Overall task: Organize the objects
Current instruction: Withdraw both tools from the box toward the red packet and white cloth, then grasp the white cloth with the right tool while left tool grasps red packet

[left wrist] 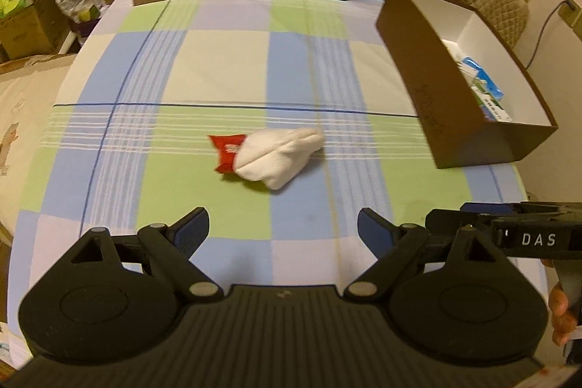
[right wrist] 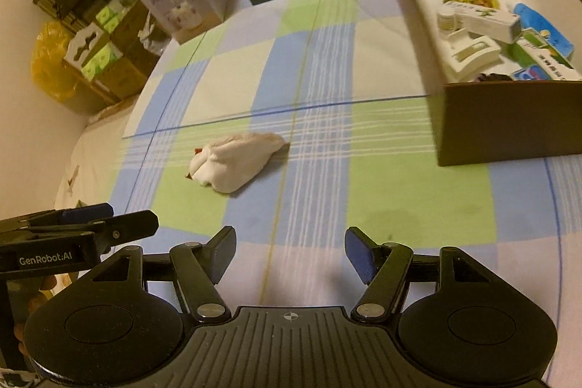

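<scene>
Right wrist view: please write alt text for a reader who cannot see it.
A soft white cloth bundle lies alone on a checked green, blue and white tablecloth, beyond the open, empty right tool. At right stands a brown cardboard box holding small packages.

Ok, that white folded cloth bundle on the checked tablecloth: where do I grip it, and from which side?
Probably across the plump middle of the white folded cloth bundle, coming down from above with jaws straddling its short width. It lies flat and loose, so its edges give little to pinch. Avoid the end where the small red packet touches it. Both the left gripper and right gripper are open and empty.
</scene>
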Demonstrator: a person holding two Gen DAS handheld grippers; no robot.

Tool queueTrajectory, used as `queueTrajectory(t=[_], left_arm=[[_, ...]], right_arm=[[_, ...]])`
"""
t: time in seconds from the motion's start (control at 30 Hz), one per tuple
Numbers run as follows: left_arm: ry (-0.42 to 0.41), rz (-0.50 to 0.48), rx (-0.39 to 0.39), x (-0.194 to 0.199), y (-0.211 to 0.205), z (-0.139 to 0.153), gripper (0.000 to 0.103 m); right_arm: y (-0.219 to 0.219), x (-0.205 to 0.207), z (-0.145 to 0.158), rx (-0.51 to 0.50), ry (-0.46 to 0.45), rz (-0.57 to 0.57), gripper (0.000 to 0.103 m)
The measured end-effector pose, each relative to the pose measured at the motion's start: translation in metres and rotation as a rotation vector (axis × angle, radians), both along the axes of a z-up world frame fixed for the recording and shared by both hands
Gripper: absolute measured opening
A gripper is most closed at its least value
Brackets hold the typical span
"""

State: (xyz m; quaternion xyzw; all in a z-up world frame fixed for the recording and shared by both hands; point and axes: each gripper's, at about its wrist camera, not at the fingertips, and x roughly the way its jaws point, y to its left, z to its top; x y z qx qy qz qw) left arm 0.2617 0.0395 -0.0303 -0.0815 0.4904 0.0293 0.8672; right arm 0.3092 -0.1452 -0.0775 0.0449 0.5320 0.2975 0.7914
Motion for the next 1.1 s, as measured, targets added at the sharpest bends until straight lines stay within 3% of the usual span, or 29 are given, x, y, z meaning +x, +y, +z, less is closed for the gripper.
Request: queueTrajectory(t=[0.33, 0.67, 1.1], left_arm=[[0.035, 0.045, 0.028, 0.007, 0.042, -0.021, 0.086], [0.064, 0.081, 0.042, 0.025, 0.071, -0.04, 0.086], [0.081, 0.116, 0.044, 0.043, 0.096, -0.051, 0.086]], right_arm=[[0.048, 0.006, -0.015, -0.033, -0.035, 0.041, 0.064], [0.083, 0.027, -0.021, 0.008, -0.076, 0.043, 0.062], [0.11, 0.054, -0.037, 0.029, -0.056, 0.024, 0.036]])
